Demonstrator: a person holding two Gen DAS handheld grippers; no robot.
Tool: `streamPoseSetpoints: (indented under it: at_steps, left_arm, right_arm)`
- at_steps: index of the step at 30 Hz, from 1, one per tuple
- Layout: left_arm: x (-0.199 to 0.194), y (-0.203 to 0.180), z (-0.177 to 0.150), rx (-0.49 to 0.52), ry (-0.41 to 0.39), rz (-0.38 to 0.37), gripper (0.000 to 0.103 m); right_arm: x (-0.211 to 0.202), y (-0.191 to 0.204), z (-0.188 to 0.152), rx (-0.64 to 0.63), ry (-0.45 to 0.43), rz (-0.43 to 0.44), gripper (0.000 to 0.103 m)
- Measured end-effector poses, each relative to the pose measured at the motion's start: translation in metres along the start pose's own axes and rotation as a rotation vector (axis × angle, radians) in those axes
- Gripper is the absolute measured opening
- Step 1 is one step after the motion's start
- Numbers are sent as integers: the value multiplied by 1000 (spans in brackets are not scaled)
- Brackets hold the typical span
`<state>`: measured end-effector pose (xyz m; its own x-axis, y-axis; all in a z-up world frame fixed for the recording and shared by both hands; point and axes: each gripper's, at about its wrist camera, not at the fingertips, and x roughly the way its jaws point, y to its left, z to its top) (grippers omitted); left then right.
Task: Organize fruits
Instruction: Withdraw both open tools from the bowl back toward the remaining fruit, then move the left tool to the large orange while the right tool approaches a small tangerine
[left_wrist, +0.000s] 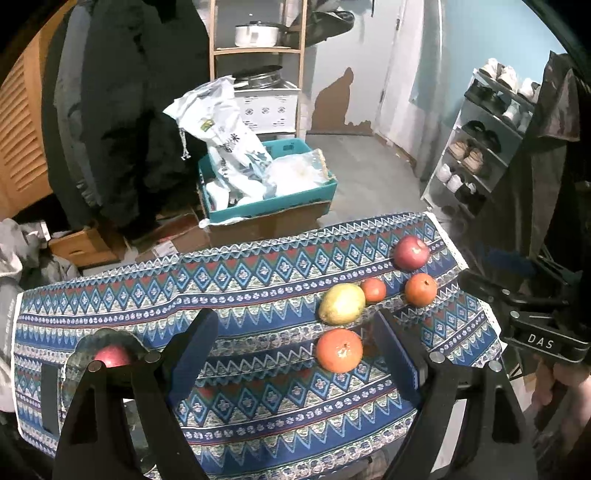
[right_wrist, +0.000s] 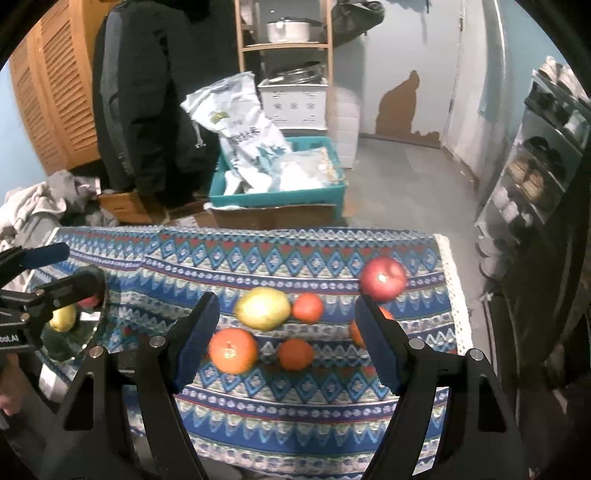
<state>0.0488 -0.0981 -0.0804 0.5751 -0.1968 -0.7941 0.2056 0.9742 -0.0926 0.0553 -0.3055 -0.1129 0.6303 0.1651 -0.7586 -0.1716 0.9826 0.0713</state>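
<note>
Both grippers hang over a counter (right_wrist: 303, 417) covered with a blue patterned cloth, pointing down at it.

The left gripper (left_wrist: 295, 354) has its fingers (left_wrist: 192, 350) spread wide with nothing between the pads; a large orange (left_wrist: 339, 350) lies on the cloth in the gap ahead of them, untouched. The right gripper (right_wrist: 284, 343) is likewise spread and empty, its fingers (right_wrist: 195, 343) framing the fruit below without contact.

The loose fruit sits toward the right end of the counter. A yellow-green mango (right_wrist: 262, 308) lies near the middle of the group, a small orange (right_wrist: 308, 307) just beside it on the right. In front of them are the large orange and another small orange (right_wrist: 295, 353), near each other but apart. A red apple (right_wrist: 383, 278) lies closest to the far right corner. One more orange (left_wrist: 420, 289) sits just in front of the apple, mostly hidden behind the right finger in the right wrist view.

At the left end of the counter stands a glass bowl (left_wrist: 74, 354), holding a red apple (left_wrist: 112, 356) and a yellow-green fruit (right_wrist: 62, 318), both partly hidden by the left gripper.
</note>
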Motion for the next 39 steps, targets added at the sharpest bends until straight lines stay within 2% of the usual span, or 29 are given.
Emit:
streamPoseSetpoints:
  at_steps: [8, 24, 30, 39]
  left_arm:
    - [32, -22, -4, 42, 60, 7, 87]
    - [128, -47, -30, 62, 246, -17, 87]
    - [160, -51, -42, 50, 312, -39, 87]
    - [196, -58, -61, 85, 380, -26, 88]
  right_arm:
    - [8, -21, -8, 34, 24, -15, 77]
    - [73, -47, -39, 95, 198, -34, 77]
    - [92, -52, -47, 109, 247, -41, 77]
    - [114, -49, -58, 107, 301, -23, 77]
